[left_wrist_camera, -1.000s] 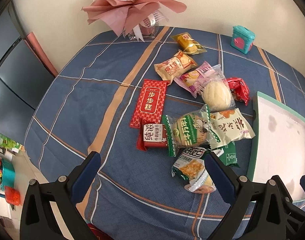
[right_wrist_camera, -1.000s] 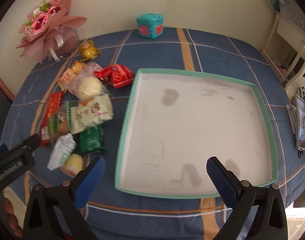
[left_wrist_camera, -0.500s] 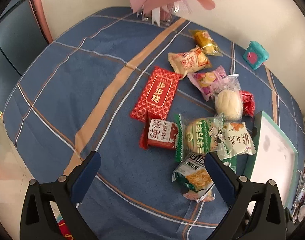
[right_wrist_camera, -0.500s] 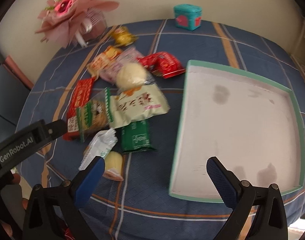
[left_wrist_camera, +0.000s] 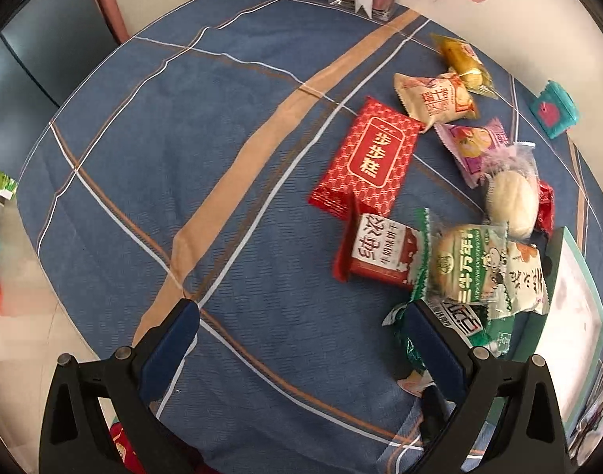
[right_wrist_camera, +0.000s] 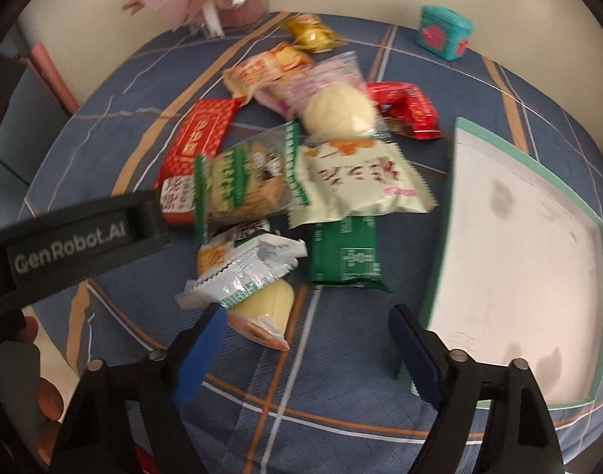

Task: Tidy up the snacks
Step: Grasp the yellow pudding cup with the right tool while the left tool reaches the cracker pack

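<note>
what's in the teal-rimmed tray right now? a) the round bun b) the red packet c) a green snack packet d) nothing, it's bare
d: the tray shows only its bare, stained white floor, and every snack, such as the green packet, lies on the tablecloth outside its rim.

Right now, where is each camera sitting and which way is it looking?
Left wrist: sits on the left gripper, looks down over the tablecloth towards the snack pile; its own open blue fingers show.
Right wrist: sits on the right gripper, looks down at the snacks and tray; its open fingers, plus the left gripper's black body, show.
Shared: the long red packet and teal box.
</note>
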Motion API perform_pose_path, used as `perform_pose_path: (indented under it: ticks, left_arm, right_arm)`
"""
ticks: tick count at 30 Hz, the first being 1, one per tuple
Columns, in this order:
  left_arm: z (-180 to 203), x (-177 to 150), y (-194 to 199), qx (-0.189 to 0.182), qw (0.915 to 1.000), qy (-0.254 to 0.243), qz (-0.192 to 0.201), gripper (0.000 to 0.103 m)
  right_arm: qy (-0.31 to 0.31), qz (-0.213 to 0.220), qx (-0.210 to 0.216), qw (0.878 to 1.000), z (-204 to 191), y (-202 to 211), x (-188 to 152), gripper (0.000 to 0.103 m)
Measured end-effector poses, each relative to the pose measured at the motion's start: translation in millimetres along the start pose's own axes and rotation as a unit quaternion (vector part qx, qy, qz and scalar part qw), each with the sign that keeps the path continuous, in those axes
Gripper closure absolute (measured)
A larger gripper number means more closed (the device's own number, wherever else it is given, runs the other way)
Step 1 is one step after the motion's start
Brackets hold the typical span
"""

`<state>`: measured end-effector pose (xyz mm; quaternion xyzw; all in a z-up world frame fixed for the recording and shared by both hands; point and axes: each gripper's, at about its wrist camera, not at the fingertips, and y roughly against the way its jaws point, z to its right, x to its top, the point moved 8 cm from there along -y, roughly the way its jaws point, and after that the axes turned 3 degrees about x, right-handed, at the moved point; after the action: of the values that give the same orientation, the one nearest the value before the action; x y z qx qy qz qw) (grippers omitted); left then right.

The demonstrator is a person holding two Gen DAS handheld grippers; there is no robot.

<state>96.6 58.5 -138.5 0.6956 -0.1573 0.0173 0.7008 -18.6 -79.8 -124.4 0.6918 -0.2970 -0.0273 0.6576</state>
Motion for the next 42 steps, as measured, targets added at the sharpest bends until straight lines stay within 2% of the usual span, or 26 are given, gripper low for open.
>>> perform_pose_path:
  ticks: [4, 10, 14, 21, 29, 33, 38, 42]
  left_arm:
    - [-2, -1, -2, -0.005, 1.0, 0.001, -0.004, 0.0]
    - [1, -2, -4, -0.012, 0.9999, -0.005, -0.007, 0.0]
    - [5, -3, -4, -0.017, 0.9998, -0.005, -0.006, 0.0]
    - [22, -9, 2, -0.033, 0.9992, -0.02, -0.004, 0.0]
    - [50, -17, 5, -0.058, 0.9961, -0.066, -0.011, 0.0]
    - [68, -24, 0, -0.054, 0.9933, -0.099, -0.024, 0.0]
    - [84, -29, -11, -0.042, 0.9914, -0.117, -0.042, 0.0]
    - [101, -30, -19, -0.055, 0.9891, -0.127, -0.05, 0.0]
  right_arm:
    - [0.024, -0.02, -0.001, 1.0, -13, -13, -4, 0.027]
    - [0.033, -0.028, 0.015, 0.999, -29, -32, 1, 0.039]
    - [0.018, -0.034, 0.033, 0.999, -27, -38, 6, 0.055]
    - [-0.003, -0.042, 0.048, 0.998, -22, -41, 6, 0.058]
    - [0.0, -0.051, 0.055, 0.997, 9, -27, -3, 0.06]
    - [-0.007, -0.056, 0.059, 0.997, 20, -25, -8, 0.06]
    - [-0.014, -0.061, 0.063, 0.996, 29, -21, -13, 0.06]
    - [-0.013, -0.064, 0.062, 0.996, 33, -20, -19, 0.06]
